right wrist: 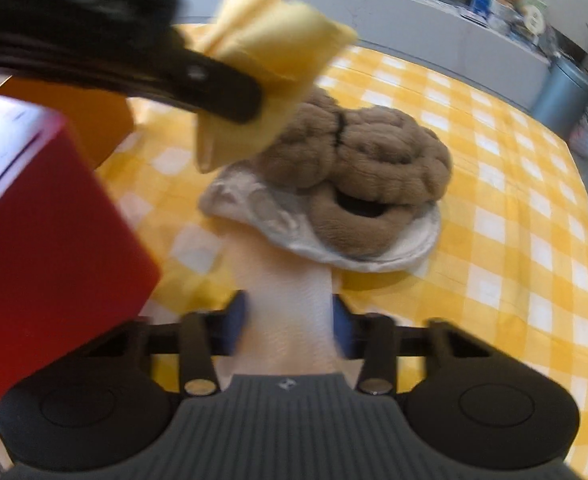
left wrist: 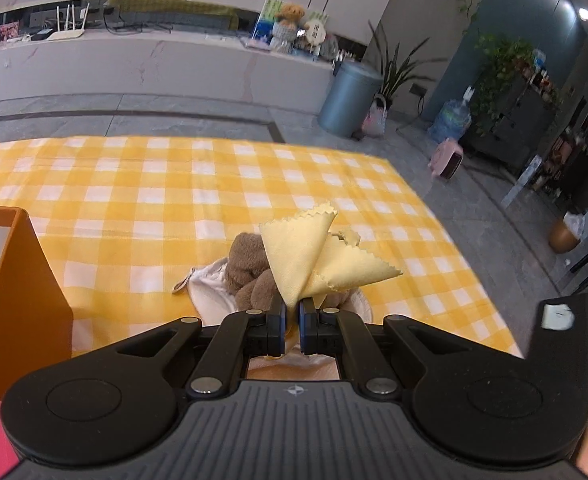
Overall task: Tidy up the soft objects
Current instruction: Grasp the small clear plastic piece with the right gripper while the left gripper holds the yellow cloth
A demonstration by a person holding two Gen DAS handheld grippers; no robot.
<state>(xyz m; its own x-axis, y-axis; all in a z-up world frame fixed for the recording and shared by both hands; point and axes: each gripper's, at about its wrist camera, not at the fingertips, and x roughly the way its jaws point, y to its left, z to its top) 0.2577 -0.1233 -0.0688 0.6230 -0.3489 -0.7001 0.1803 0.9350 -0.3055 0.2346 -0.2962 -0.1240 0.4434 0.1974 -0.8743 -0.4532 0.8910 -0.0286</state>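
Note:
My left gripper (left wrist: 292, 312) is shut on a pale yellow cloth (left wrist: 294, 252) with zigzag edges and holds it above the table. In the right wrist view the same cloth (right wrist: 281, 44) hangs from the left gripper's finger (right wrist: 217, 92) at the upper left. Below it lie a brown plush toy (left wrist: 249, 272) (right wrist: 358, 168) and a white cloth (left wrist: 209, 292) (right wrist: 253, 208) under the toy. My right gripper (right wrist: 289, 324) is open around a pale cream cloth (right wrist: 289, 300) that lies on the table between its fingers.
A yellow and white checked tablecloth (left wrist: 173, 200) (right wrist: 514, 200) covers the table. An orange box (left wrist: 21, 280) stands at the left, with a red box (right wrist: 45, 240) near it. The table's right edge drops to a grey floor with a blue bin (left wrist: 350, 96).

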